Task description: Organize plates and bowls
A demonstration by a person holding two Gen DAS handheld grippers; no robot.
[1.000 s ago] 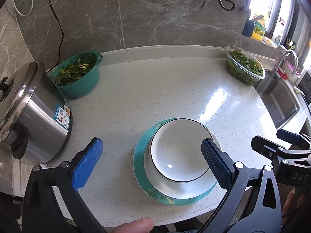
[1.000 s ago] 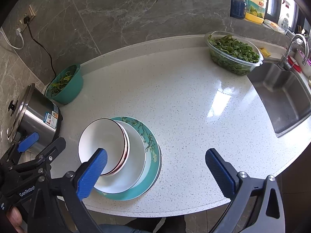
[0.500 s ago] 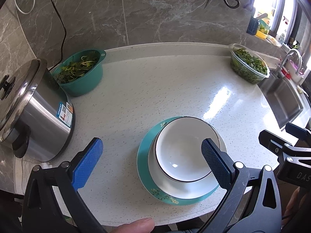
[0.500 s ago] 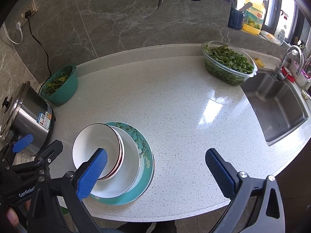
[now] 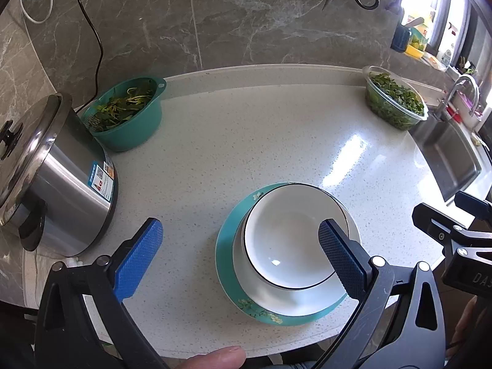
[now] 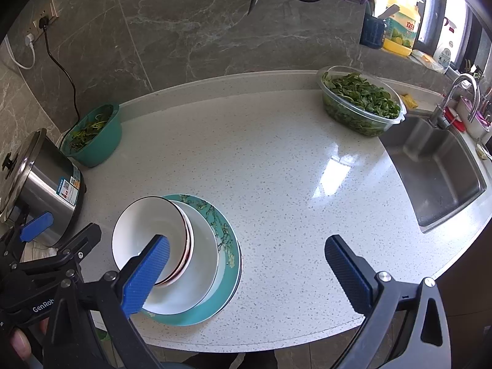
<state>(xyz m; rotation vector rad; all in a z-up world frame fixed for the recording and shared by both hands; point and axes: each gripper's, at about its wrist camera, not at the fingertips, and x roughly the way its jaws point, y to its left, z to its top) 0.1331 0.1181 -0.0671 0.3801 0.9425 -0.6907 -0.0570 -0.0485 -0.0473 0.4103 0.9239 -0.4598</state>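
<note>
A stack stands near the counter's front edge: a teal floral plate (image 5: 229,272) (image 6: 226,247) at the bottom, a white plate (image 5: 295,303) (image 6: 200,246) on it, and white bowls (image 5: 283,236) (image 6: 144,230) nested on top. My left gripper (image 5: 240,246) is open and empty, held above and in front of the stack. My right gripper (image 6: 246,264) is open and empty, to the right of the stack. Each gripper shows at the edge of the other's view.
A steel cooker (image 5: 46,178) stands at the left. A teal bowl of greens (image 5: 126,113) is behind it. A clear tub of greens (image 6: 359,104) sits at the back right beside the sink (image 6: 436,169). A cord and scissors hang on the wall.
Both grippers have drawn back and up from the counter, so the stack looks smaller and farther. The stack has not moved. Both grippers stay open.
</note>
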